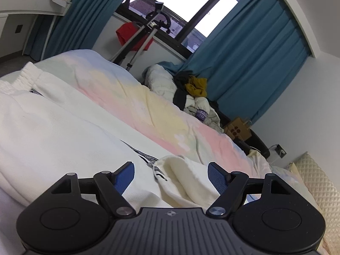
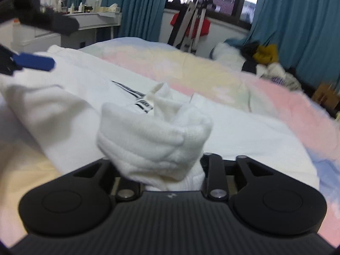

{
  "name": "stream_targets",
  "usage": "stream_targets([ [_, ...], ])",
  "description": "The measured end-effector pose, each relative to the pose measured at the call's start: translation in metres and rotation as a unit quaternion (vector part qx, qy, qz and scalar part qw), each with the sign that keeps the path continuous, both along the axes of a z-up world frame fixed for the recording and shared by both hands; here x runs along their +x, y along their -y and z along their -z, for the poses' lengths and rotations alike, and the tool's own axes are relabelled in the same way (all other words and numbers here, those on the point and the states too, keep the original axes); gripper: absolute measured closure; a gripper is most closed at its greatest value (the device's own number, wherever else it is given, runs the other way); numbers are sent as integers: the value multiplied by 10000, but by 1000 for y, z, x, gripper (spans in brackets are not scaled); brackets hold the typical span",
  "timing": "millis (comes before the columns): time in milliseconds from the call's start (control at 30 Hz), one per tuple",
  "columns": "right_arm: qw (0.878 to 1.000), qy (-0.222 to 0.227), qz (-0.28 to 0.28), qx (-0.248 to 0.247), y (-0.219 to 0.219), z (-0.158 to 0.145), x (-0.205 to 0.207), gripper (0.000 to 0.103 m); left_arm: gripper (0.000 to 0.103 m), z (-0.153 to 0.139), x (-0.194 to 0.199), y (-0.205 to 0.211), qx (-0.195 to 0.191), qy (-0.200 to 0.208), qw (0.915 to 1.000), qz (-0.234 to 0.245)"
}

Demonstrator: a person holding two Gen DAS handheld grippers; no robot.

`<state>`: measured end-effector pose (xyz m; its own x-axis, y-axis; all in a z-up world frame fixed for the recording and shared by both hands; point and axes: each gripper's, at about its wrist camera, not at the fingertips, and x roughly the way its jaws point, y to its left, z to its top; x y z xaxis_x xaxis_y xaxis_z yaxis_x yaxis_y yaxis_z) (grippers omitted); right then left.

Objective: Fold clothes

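A white fleece garment (image 1: 53,131) with black-and-white striped trim (image 1: 144,157) lies spread on the bed. My left gripper (image 1: 171,170) hovers low over it, open. A cream fold of the cloth (image 1: 182,180) lies between the blue pads (image 1: 125,176), and the left pad stands clear of it. In the right wrist view a thick bunched cuff of the garment (image 2: 153,140) rises from between the right gripper's jaws and hides its fingertips, so the grip itself is not visible. The left gripper (image 2: 63,44) appears blurred at the upper left, above the garment (image 2: 63,97).
The bed wears a pastel pink, yellow and blue cover (image 1: 138,97). A pile of clothes (image 1: 195,93) sits at its far end by teal curtains (image 1: 255,59). A metal stand (image 1: 140,42), a cardboard box (image 1: 238,130) and a white dressing table (image 1: 31,2) stand around.
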<state>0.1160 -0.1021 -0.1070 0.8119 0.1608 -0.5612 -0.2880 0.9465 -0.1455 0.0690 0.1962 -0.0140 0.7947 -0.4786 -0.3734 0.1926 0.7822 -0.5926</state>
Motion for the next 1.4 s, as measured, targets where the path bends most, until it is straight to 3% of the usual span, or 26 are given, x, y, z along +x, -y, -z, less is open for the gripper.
stream_targets([
  [100, 9983, -280, -126, 488, 10, -15, -9, 47, 25, 3, -1, 3, -66, 18, 10000, 53],
  [200, 9945, -480, -330, 871, 22, -26, -29, 39, 25, 10, -4, 4, -272, -59, 9996, 47],
  [333, 9879, -493, -412, 1415, 40, -35, -48, 37, 25, 20, -2, 5, -407, -319, 9987, -11],
  [433, 9824, -450, -465, 1752, 47, -41, -53, 37, 25, 22, -2, 11, -196, -346, 9992, -71],
  [633, 9825, -332, -477, 1767, 47, -41, -49, 38, 25, 25, -4, 24, 85, -314, 9994, -99],
  [867, 9729, -1375, -77, 1858, 44, 0, -15, 38, 25, 25, -5, 40, 427, -256, 9988, 25],
  [1100, 9733, -1463, 8, 1769, 38, 4, -15, 38, 26, 1, -2, 65, 633, 70, 9980, 33],
  [1233, 9744, -1417, 16, 1744, 39, 1, -20, 37, 30, 3, 23, 86, 480, -225, 9973, 499],
  [1267, 9745, -1412, 20, 1742, 40, 1, -20, 37, 38, 7, 31, 91, 429, -320, 9970, 560],
  [1400, 9762, -1381, 33, 1671, 38, 2, -21, 37, 45, 21, 66, 112, 368, -668, 9942, 762],
])
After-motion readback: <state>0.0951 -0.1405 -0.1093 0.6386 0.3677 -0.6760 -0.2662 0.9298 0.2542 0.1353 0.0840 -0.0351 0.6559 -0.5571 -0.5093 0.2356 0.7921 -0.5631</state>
